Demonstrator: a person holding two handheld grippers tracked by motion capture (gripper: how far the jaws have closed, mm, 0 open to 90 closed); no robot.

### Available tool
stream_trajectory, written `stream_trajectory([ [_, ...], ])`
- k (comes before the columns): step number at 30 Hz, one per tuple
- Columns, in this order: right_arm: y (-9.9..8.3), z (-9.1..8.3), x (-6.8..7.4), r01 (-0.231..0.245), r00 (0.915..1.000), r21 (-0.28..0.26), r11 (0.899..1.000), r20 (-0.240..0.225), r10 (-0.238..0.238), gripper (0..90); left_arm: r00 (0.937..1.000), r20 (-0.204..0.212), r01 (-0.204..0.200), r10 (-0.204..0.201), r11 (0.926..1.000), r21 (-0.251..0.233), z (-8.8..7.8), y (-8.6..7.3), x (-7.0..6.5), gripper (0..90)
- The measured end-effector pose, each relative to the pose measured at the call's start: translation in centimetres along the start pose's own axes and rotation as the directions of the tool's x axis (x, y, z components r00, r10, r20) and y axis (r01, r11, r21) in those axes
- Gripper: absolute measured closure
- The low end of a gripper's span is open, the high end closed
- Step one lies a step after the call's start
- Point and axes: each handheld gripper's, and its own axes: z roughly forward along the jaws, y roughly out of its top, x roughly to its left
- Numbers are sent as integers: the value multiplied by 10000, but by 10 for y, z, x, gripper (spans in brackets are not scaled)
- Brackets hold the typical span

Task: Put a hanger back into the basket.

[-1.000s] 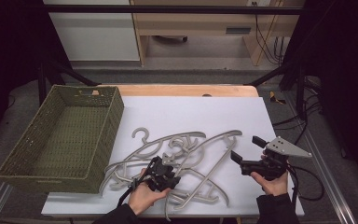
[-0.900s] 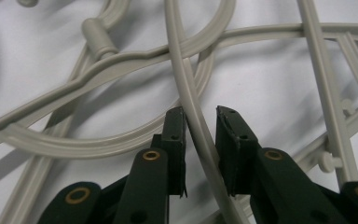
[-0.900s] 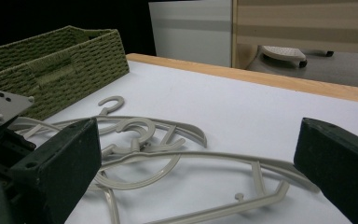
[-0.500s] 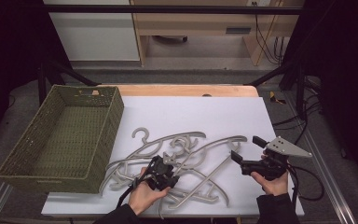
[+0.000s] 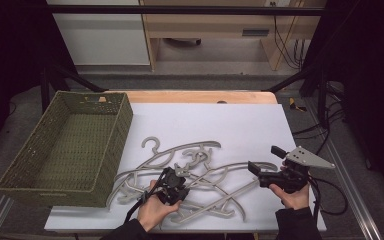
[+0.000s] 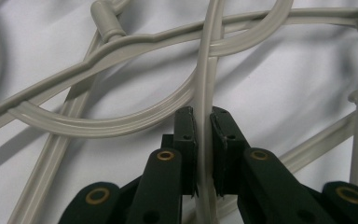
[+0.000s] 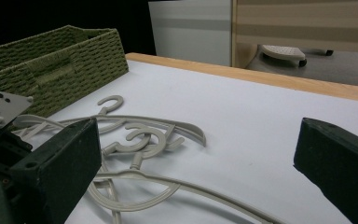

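Observation:
Several grey plastic hangers (image 5: 200, 167) lie tangled on the white table top, near its front. My left gripper (image 5: 176, 184) sits low over the pile's left part. In the left gripper view its jaws have just closed, and the left gripper (image 6: 203, 122) now pinches a thin straight bar of one hanger (image 6: 205, 84) between its pads. My right gripper (image 5: 265, 159) hovers right of the pile, jaws wide open and nothing between them. The right gripper view looks across the hangers (image 7: 140, 140) from between its spread jaws (image 7: 196, 154).
An empty green woven basket (image 5: 112, 150) stands at the table's left, close to the pile; it is the basket (image 7: 51, 60) at the far left of the right gripper view. A wooden strip (image 5: 195, 96) runs along the table's back edge. Bare white surface lies behind the hangers.
The long hanger's right end has swung nearer the table's front, and the pile has shifted slightly. Both hands kept their places.

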Motion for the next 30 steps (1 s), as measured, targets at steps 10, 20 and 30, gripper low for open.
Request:
stream_trajectory([
  [10,1,-3,-2,-9,10000,-65,10000,58,9,10,9997,239,-85,95,9990,-447,-16,-4,6,822],
  [20,3,-7,-3,-55,9999,-218,9997,87,57,11,9993,357,-67,119,9897,-1428,-50,-12,15,824],
  [30,4,-12,-6,-95,9999,-383,9992,107,99,12,9994,348,99,-19,9732,-2298,-79,-11,30,825],
])
